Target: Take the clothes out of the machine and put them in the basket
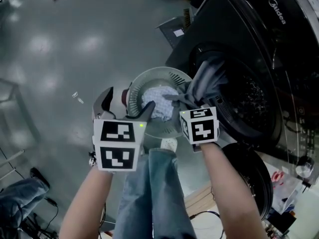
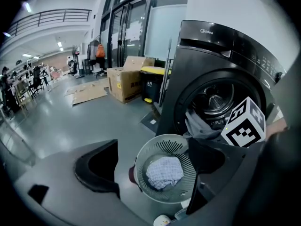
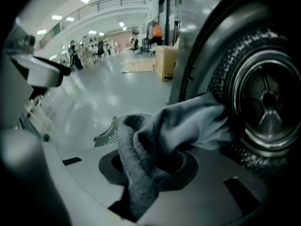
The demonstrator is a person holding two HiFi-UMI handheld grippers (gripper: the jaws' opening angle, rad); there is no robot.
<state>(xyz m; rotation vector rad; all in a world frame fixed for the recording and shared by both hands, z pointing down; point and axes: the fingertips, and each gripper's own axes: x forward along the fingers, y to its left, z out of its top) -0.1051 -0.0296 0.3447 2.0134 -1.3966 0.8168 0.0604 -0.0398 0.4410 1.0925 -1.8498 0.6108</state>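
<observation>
Two-handed: held the left tongs (image 1: 124,107) wide apart, empty, by the basket (image 1: 149,76); gripped a gray garment (image 1: 209,76) in the right tongs (image 1: 182,100), half out of the washing machine (image 1: 259,44), beside the basket's white cloth (image 1: 158,99).

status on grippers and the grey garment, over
Right gripper shut on grey garment, trailing from washer opening. Left gripper open, empty, near basket. One white cloth in basket. Nothing blocking.

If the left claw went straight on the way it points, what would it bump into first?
Probably the round basket, which sits dead ahead of the left claw, most likely the pale cloth inside it. Depth is hard to judge.
</observation>
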